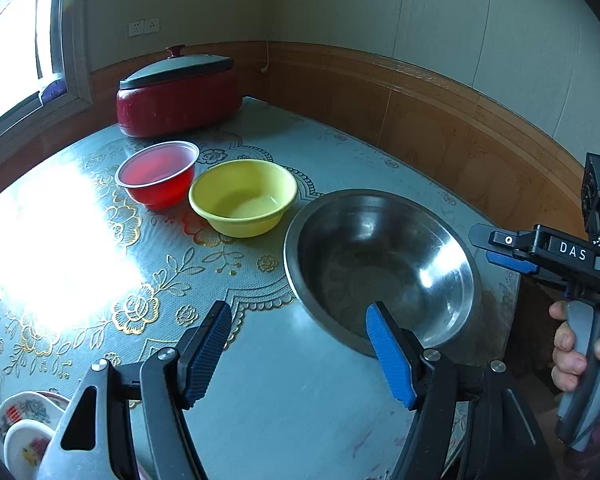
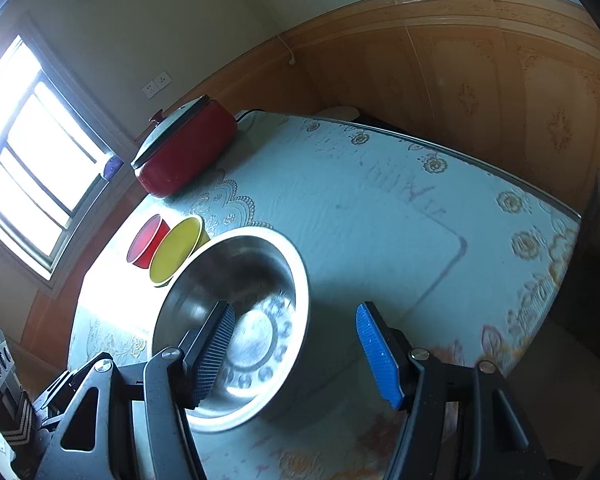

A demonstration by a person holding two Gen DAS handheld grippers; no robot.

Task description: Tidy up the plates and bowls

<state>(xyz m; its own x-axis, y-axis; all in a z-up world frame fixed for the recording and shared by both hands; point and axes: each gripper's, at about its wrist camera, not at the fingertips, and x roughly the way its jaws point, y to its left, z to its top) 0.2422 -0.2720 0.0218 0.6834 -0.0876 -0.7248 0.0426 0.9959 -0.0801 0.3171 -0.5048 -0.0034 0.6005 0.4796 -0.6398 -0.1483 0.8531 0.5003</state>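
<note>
Lining up both grippers on the steel bowl (image 1: 380, 268)

Both my left gripper (image 1: 300, 356) and right gripper (image 2: 296, 356) gape empty; the bowl sits near the table (image 1: 280, 400) edge, beside 1 yellow bowl (image 1: 244, 196), so I'd straddle its rim squarely before closing.

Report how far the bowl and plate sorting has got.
Done: nothing visibly nested; red bowl, yellow bowl and steel bowl sit separately on the table. In hand: nothing; left gripper and right gripper are open, near the steel bowl. Left: stack the bowls; floral plates wait at the table's edge.
</note>
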